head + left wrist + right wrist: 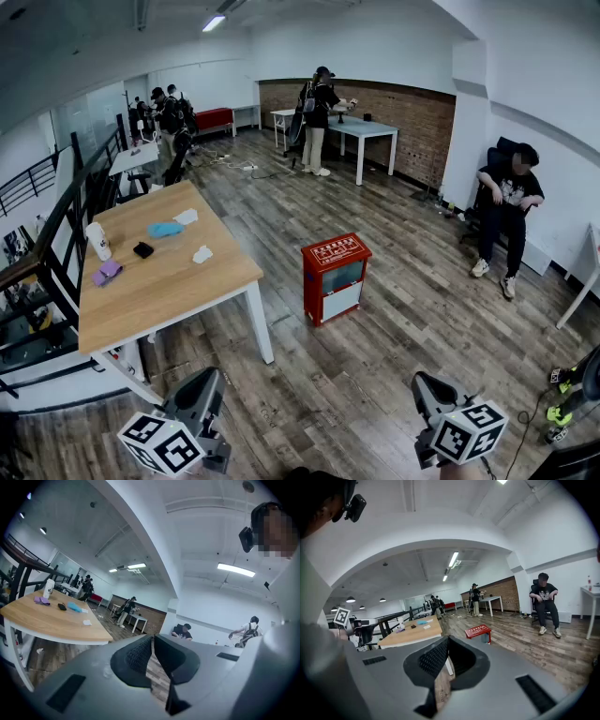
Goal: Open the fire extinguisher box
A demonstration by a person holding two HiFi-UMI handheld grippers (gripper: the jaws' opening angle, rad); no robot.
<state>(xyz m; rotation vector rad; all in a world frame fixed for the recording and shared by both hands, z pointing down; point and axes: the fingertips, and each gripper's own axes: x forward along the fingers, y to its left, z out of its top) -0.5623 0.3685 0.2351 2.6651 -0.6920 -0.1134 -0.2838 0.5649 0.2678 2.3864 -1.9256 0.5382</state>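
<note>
Both tongs (208,377) (422,381) well apart from box (336,277)

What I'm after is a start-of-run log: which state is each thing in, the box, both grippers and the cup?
fire extinguisher box: closed, upright on the floor, neither gripper near it.
left gripper: shut, nothing between its jaws.
right gripper: shut, nothing between its jaws.
white cup: upright on the wooden table.

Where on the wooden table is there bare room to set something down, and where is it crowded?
The near half of the wooden table, from the white scrap to the front edge, is bare. The far half is crowded: cup, purple item, black item, blue cloth.
</note>
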